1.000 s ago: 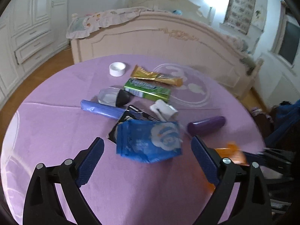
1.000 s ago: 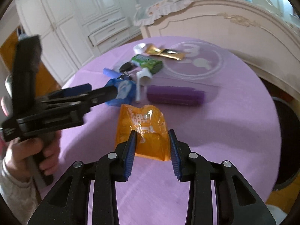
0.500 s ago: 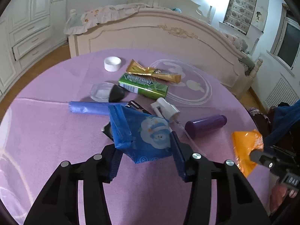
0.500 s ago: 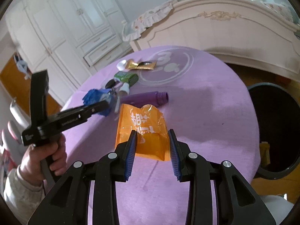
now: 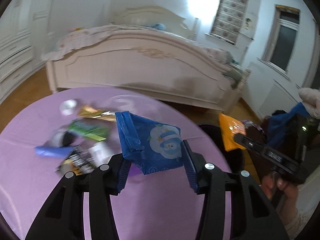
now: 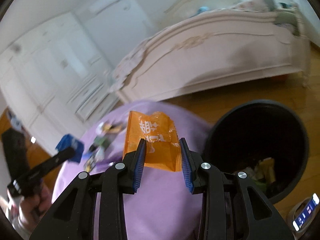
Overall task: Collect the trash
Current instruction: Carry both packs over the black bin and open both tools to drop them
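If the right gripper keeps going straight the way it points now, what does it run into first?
Probably nothing solid soon. The right gripper, shut on the orange wrapper, points over the purple table's far edge toward the bed's footboard. The black bin sits right of that line. Depth is unclear.

The snack pouch sits between the left tongs, raised above the bench, with the remaining litter lying on the bench to its left. The crisp packet sits between the right tongs, over the bench's right edge. The bin stands on the floor just right of the bench, and the bed lies beyond on the far side.
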{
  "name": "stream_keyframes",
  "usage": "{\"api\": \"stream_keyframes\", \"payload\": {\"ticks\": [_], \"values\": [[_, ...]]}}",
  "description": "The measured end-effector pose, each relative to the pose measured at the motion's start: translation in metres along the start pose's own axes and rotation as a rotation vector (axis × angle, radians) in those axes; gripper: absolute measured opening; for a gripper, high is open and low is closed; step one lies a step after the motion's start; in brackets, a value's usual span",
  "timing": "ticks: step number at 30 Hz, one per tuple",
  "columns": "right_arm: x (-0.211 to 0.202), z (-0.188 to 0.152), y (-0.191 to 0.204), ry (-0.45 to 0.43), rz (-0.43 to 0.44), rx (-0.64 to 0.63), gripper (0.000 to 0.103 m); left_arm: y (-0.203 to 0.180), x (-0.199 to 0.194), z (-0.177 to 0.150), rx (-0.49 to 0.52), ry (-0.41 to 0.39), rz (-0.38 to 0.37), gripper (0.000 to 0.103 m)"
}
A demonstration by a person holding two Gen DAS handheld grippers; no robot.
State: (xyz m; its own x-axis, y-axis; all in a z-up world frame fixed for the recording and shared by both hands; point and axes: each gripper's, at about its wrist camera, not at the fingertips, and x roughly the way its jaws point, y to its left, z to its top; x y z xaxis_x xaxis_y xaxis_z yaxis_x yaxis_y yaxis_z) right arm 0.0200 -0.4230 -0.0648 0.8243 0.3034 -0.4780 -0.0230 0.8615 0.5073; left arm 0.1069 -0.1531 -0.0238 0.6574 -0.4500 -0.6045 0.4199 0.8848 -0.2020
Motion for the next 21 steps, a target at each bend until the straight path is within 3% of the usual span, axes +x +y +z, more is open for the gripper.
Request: {"api": "stream_keyframes", "payload": {"ticks": [13,21], "values": [[0.006,0.028,-0.086,-0.105,-0.118,0.182,0.034,-0.103,0.086,0.019,0.166,0.064,-0.195,0.048],[0.010,0.033,-0.114,-0.120,-0.167,0.241,0.034,-0.137,0.129,0.021,0.225,0.121,-0.240,0.048]]}}
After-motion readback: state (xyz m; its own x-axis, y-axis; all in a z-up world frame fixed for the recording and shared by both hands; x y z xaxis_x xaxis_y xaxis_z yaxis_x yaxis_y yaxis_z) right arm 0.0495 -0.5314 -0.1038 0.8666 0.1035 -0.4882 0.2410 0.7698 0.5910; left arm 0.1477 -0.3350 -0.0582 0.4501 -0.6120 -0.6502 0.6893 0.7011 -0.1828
